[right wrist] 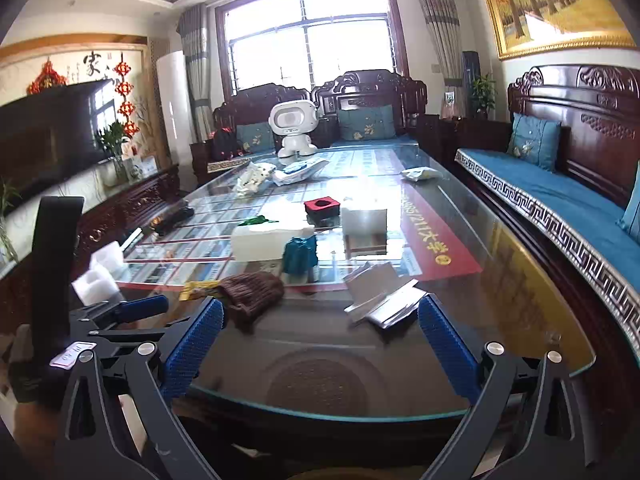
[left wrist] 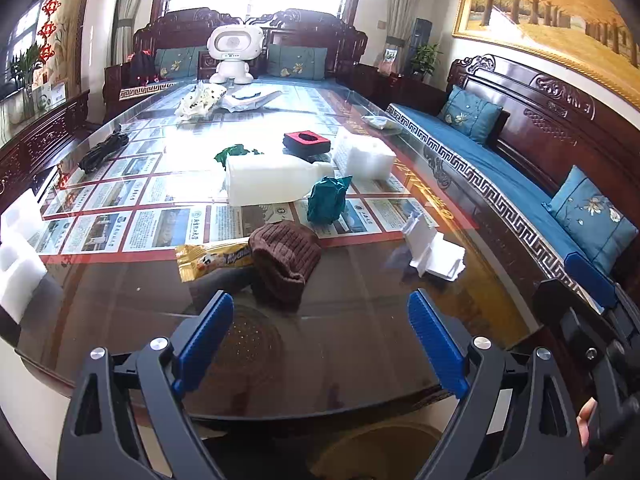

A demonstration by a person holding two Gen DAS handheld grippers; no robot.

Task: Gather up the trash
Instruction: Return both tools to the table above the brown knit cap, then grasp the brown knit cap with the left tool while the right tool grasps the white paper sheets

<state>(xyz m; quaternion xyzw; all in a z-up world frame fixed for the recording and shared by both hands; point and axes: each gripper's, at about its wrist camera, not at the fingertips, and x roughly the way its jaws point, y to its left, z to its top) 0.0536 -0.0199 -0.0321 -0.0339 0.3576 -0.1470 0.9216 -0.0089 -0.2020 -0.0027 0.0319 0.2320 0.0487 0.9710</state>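
Observation:
Litter lies on a glass-topped table [left wrist: 360,360]. Nearest are a yellow snack wrapper [left wrist: 212,260], a brown knit hat [left wrist: 286,260] and a white folded carton [left wrist: 434,252]. Beyond them are a crumpled teal paper [left wrist: 328,198], white foam blocks [left wrist: 272,178] and a green scrap [left wrist: 236,152]. My left gripper [left wrist: 320,320] is open and empty above the near edge, short of the hat. My right gripper [right wrist: 320,328] is open and empty, with the carton [right wrist: 380,294] just past its right finger and the hat [right wrist: 252,292] by its left finger.
A white robot toy [left wrist: 236,54], plastic bags [left wrist: 200,100], a red-and-black box [left wrist: 306,142] and black cables [left wrist: 102,150] lie farther back. More foam [left wrist: 18,256] sits at the left edge. A blue-cushioned wooden sofa [left wrist: 520,168] runs along the right.

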